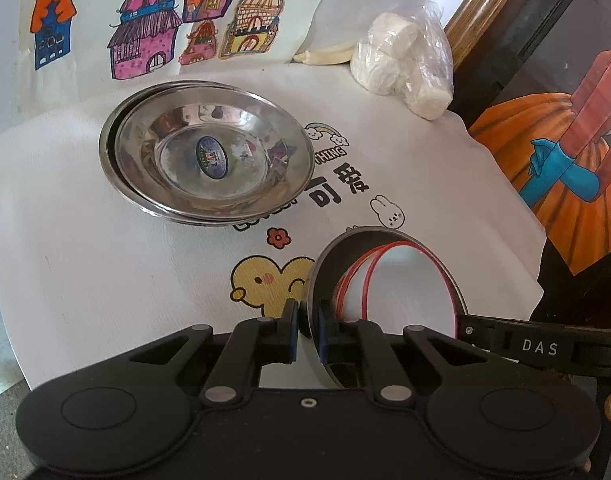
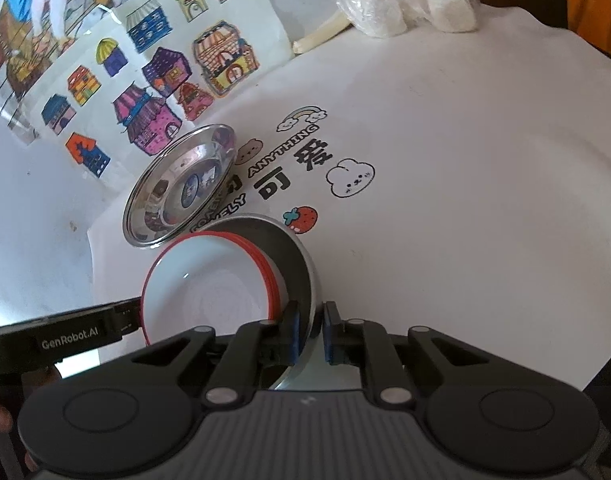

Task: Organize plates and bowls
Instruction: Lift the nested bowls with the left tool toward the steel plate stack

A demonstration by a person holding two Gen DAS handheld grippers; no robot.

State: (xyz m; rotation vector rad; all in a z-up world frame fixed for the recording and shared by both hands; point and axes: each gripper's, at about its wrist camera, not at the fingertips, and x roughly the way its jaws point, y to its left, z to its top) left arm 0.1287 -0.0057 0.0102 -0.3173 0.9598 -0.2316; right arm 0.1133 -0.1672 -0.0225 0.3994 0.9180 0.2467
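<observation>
Both jaws were clamped on one grey metal bowl (image 1: 385, 240) holding red-rimmed white bowls (image 2: 209, 280): left gripper (image 1: 308, 322), right gripper (image 2: 311, 330) on opposite rims. Nesting bowls seemed in hand; next, probably lifting them level, beside the stacked steel plates (image 1: 205, 160).

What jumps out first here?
Both grippers pinch one steel bowl by opposite rim edges, red-rimmed white bowls nested inside: left gripper, right gripper. Behind it, shiny stacked steel plates sit on the white cartoon-printed tablecloth.
</observation>
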